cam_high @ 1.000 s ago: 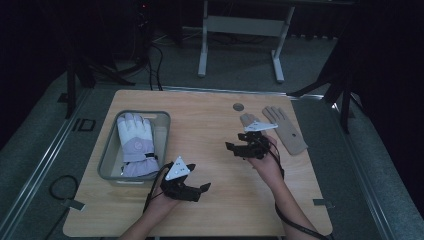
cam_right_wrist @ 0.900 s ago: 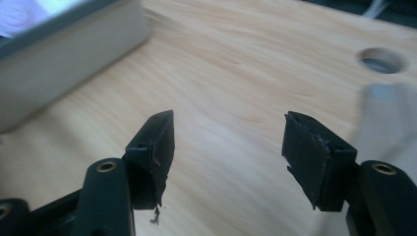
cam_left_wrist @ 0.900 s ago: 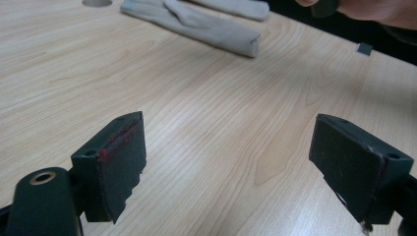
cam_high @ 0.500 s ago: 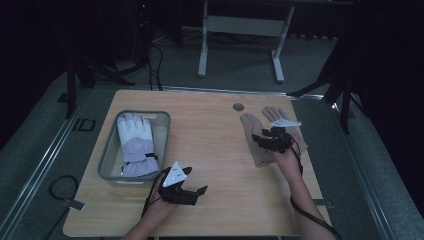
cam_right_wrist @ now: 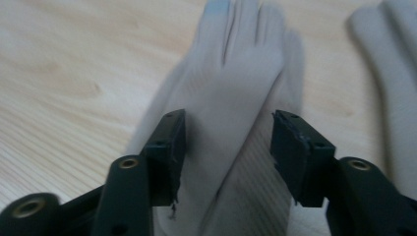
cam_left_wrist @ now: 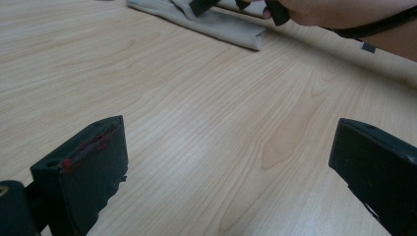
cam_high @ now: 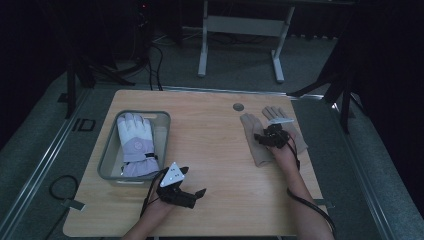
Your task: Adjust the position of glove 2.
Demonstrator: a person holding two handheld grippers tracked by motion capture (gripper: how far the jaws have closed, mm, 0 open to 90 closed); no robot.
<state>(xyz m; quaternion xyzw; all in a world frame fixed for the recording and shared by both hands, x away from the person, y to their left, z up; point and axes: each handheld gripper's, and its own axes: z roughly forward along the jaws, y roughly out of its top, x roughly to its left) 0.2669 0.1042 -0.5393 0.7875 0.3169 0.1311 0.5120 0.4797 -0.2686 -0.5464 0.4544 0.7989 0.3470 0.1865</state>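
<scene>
- Reaching with the right gripper (cam_high: 266,138) onto the nearer beige glove (cam_high: 256,142), lying flat on the right part of the table (cam_high: 220,150)
- Straddling that glove in the right gripper view (cam_right_wrist: 226,142), fingers (cam_right_wrist: 169,147) half spread and just closing in, fabric between them but not visibly pinched yet
- Running lengthwise away from the person, glove fingertips toward the far edge, cuff toward the near edge, so roughly in line with the gripper's own pointing
- Lying just beside it on the right, a second beige glove (cam_high: 285,127), close enough to get caught in the same pinch
- Resting the left gripper (cam_high: 192,195) low over bare wood near the front edge, fingers (cam_left_wrist: 83,172) spread wide and just opened further, nothing between them
- Sitting well apart on the left, a grey tray (cam_high: 107,165) with a white and lilac ski glove (cam_high: 135,145) inside
- Judging the right hand far nearer to the beige pair than the left
- Leaving broad open wood between tray and beige gloves for carrying across; right table edge close behind the pair, so little room to push that way
</scene>
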